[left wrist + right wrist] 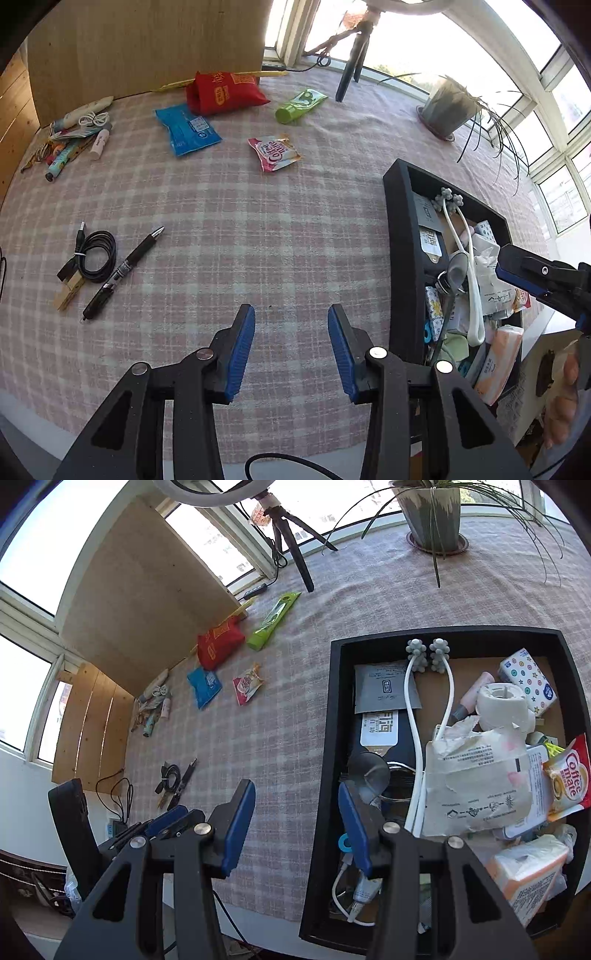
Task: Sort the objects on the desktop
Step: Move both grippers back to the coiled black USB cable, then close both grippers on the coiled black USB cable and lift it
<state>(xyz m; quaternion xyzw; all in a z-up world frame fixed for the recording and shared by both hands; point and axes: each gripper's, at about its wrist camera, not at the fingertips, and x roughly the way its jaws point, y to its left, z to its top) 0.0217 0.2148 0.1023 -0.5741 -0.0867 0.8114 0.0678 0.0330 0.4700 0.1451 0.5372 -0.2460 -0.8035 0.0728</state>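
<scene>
1. While both tools hover over the checked tablecloth (pixel 229 206), the left gripper (pixel 291 347) has its jaws spread, with nothing between them.
2. The right gripper (pixel 295 827) is likewise released, straddling the left wall of the black tray (pixel 325 738).
3. The tray is piled with packets, a white cable and a tissue pack.
4. A black pen (pixel 122 271) lies just beside a coiled cable (pixel 94 256); snack packets lie well apart, probably four.

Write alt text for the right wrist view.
The open right gripper hovers over the near left edge of a black tray crammed with packets, tissues and a white cable. On the checked tablecloth to the left lie snack packets, a pen and a coiled cable.
</scene>
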